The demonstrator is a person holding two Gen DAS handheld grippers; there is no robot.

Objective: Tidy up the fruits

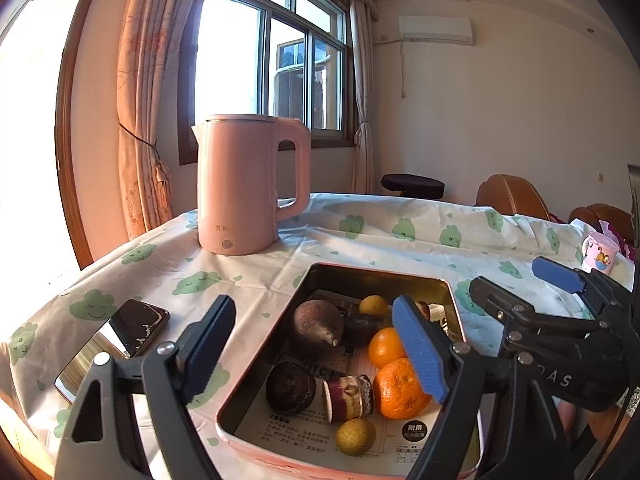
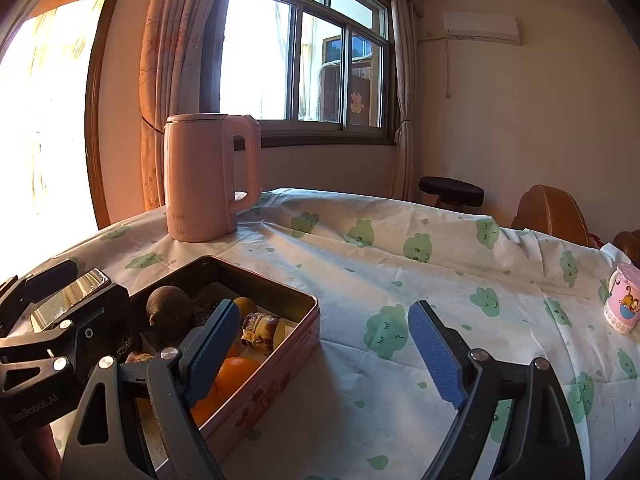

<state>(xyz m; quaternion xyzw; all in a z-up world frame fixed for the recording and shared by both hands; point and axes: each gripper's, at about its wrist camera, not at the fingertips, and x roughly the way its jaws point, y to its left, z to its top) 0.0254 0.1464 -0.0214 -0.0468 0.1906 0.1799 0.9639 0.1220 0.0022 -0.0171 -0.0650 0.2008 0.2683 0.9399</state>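
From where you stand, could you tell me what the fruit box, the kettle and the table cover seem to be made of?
Box: probably thin metal tin; its dark inner walls gleam, the rim is rolled, and the outside is pink with printed figures.
Kettle: likely matte pink plastic shell, with soft, even highlights; a metal-looking ring at the lid.
Table cover: looks like thin plastic or coated sheet; it holds sharp creases and has a slight sheen.

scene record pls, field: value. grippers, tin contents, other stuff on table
left gripper: open, holding nothing, over the tin
right gripper: open, holding nothing, over the tablecloth right of the tin
tin: open, rectangular, pink outside, printed paper on its floor
tin contents: two oranges, two small yellow-green fruits, several dark round fruits, one striped piece
kettle: pink, upright, behind the tin
phone: flat, left of the tin
cup: pink cartoon print, far right
tablecloth: white with green clouds
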